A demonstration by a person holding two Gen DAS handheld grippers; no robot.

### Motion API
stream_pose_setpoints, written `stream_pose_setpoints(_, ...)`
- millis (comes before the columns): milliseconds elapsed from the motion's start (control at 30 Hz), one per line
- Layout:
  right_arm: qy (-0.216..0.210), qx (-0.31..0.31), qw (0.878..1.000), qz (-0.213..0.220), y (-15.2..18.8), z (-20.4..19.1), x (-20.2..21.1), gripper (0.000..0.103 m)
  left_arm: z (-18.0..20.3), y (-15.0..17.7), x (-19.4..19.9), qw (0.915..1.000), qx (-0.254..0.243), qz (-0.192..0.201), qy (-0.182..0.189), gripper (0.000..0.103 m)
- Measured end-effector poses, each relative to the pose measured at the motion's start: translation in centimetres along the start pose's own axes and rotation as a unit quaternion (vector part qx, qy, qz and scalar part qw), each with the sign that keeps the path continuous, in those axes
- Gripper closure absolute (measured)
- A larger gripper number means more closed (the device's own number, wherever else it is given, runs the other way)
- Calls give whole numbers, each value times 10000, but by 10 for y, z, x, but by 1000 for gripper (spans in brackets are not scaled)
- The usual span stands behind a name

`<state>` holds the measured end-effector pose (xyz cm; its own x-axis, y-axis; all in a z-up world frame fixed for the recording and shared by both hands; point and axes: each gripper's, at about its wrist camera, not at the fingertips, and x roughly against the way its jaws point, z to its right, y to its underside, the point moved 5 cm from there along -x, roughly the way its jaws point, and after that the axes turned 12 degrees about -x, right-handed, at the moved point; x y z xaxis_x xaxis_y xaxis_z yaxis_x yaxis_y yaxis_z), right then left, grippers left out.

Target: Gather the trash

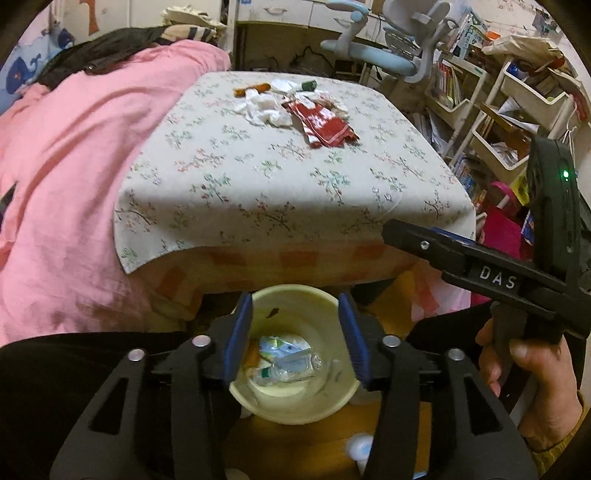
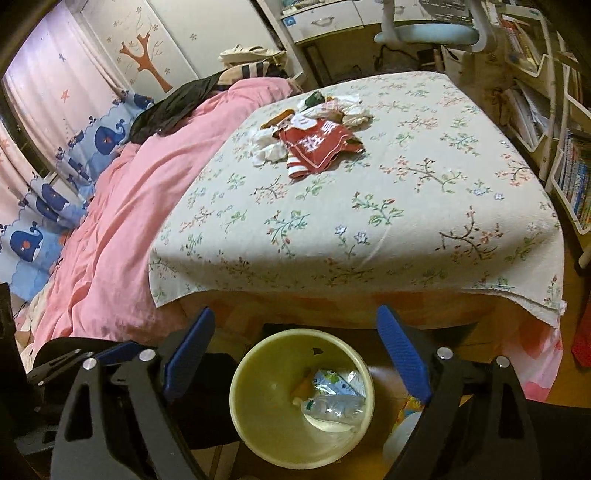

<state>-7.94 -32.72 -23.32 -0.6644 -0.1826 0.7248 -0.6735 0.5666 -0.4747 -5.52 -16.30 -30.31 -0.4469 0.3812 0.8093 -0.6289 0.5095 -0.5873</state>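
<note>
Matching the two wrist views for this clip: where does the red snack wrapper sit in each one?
Left wrist: red snack wrapper lies upper centre, far on the floral cloth, right of the white tissues.
Right wrist: red snack wrapper lies upper centre, tissues on its left.
Shared landmark: cream bin at bottom centre, between the fingers.

- Child's bedroom in a home, lived-in & cluttered.
- Bed w/ pink duvet [image 2: 122, 206] & floral cover [image 2: 369, 206].
- Whale-print curtains [image 2: 40, 206], tree decal [image 2: 142, 59] on wardrobe door.
- Study corner: desk chair [image 1: 384, 48], drawer unit [image 2: 321, 20].
- Shelves [image 1: 517, 110] crammed w/ books, papers.
- Small waste bin [image 2: 255, 424] on wood floor at bed foot.
</note>
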Motion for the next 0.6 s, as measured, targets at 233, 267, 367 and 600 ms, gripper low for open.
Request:
stream_pose_setpoints(233,47,92,9996,274,-5,-2,8,16,-9,-11,21,9978,48,479,-451,36)
stream_pose_setpoints(267,57,120,9994,308,-5,-2,9,16,-10,-13,25,9971,50,561,-506,34)
stream_pose_setpoints(367,100,216,9988,420,-6,-6,11,16,-13,-17,34,9949,53,753,-674,28)
stream_pose_setpoints(600,178,282,9974,636,-11,-6,15,15,-20,-20,42,9918,174,943,-850,23)
